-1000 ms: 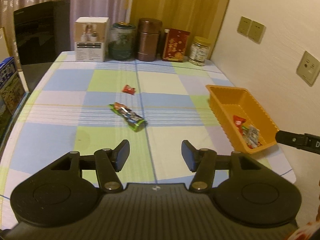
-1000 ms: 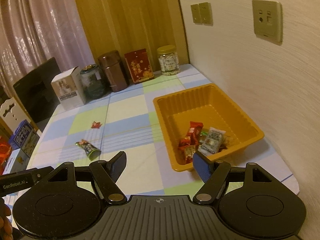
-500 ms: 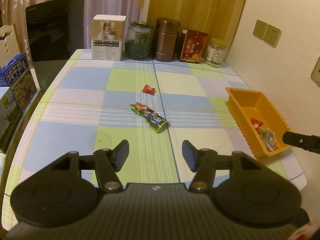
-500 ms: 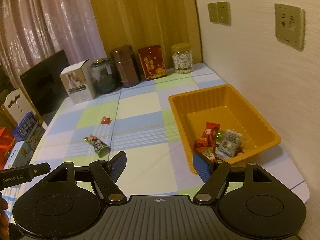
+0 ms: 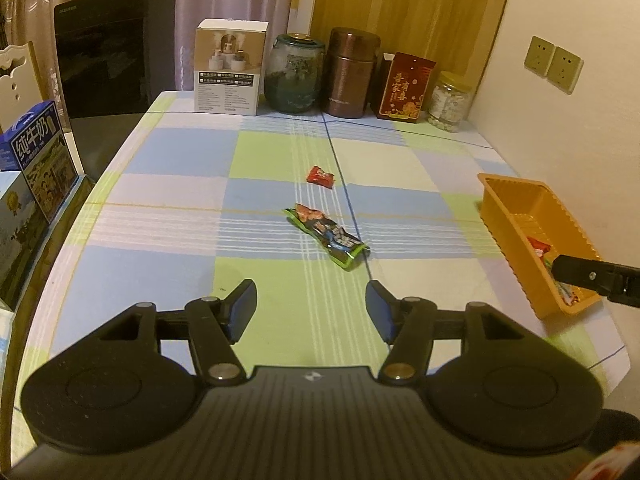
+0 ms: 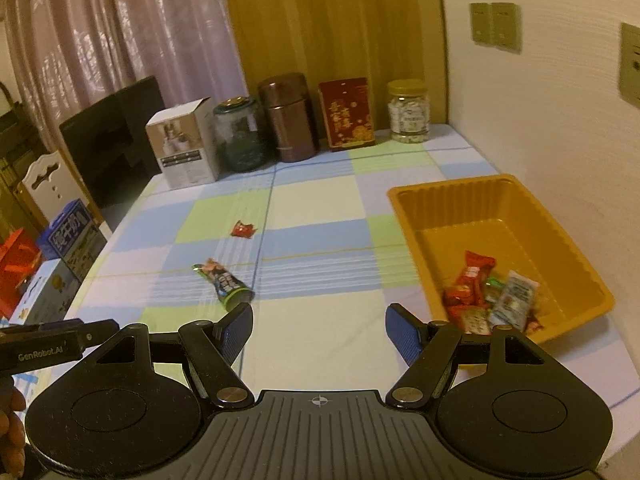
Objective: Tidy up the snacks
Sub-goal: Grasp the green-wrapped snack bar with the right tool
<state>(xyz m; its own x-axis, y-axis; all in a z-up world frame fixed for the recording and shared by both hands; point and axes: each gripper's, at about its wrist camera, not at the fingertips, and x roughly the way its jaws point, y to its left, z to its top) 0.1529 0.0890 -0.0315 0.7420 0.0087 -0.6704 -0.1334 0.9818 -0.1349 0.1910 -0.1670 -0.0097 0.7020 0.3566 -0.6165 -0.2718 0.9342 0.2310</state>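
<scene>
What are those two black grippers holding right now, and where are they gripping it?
Nothing. The left gripper, its jaws opening, and the right gripper are both empty. The green snack packet and small red candy lie untouched on the tablecloth.

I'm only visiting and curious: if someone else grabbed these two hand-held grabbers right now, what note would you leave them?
Left gripper: empty, fingers opening, nothing between them.
Right gripper: open, empty.
Orange tray sits on the right side of the table by the wall, with several snack packets already piled in its near end.
Left on the checked tablecloth: a long green snack packet and, farther back, a small red candy. Neither is touched.
To do: pick up both and put them in the tray. The jars and boxes along the back look like they are not part of the job.
</scene>
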